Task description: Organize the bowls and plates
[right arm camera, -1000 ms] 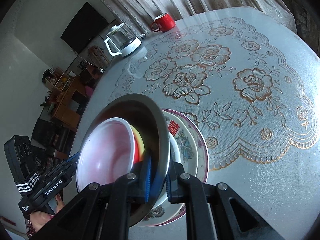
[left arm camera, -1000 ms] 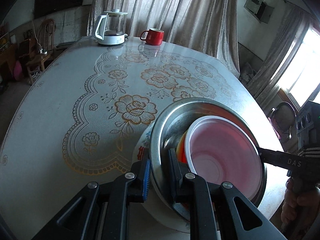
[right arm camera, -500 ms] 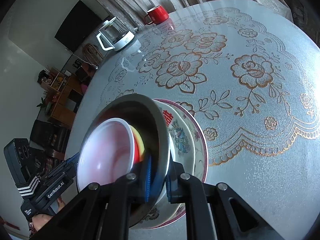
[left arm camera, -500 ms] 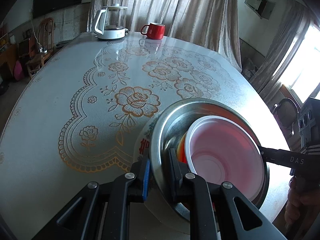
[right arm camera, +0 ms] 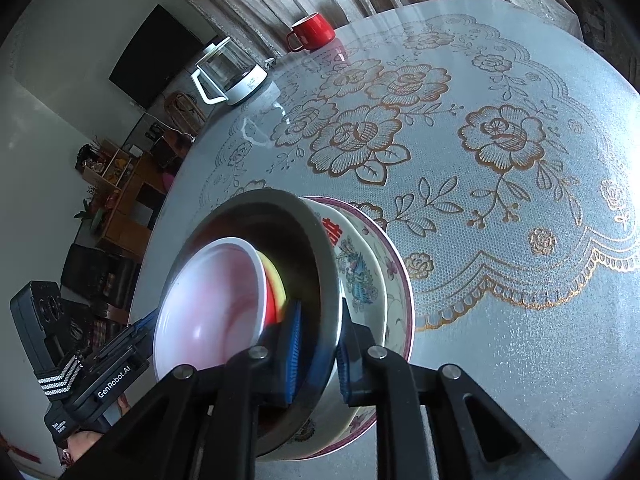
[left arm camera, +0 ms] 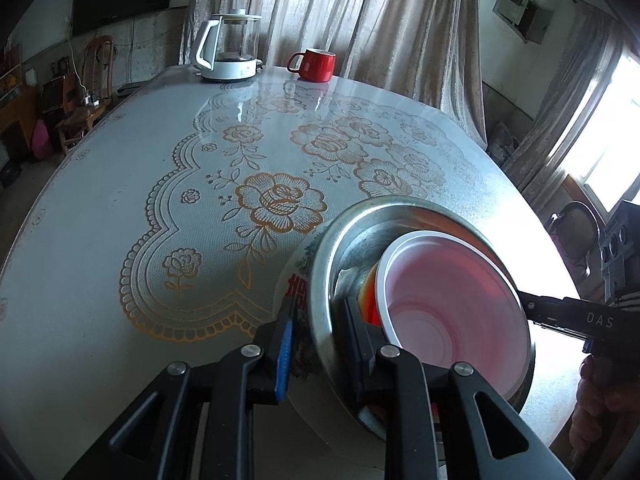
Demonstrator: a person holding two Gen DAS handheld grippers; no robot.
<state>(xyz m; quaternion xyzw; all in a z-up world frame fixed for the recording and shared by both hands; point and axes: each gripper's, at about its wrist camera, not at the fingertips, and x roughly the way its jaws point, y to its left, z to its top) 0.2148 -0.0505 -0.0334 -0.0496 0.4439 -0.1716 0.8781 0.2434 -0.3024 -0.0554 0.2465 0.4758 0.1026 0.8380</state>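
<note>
Steel bowl [left arm camera: 348, 256] gripped at opposite rims by left claw [left arm camera: 320, 332] and right claw [right arm camera: 318, 344], both clenched on its wall; white bowl [left arm camera: 448, 292] nested inside, printed plates [right arm camera: 384, 280] beneath; kettle [left arm camera: 230, 46] and red mug [left arm camera: 316, 65] well beyond

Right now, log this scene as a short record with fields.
stack: steel bowl holding a pink bowl, nested on patterned plates
left gripper: shut on the steel bowl rim
right gripper: shut on the opposite rim
far edge: red mug, glass kettle
surface: floral-print table
</note>
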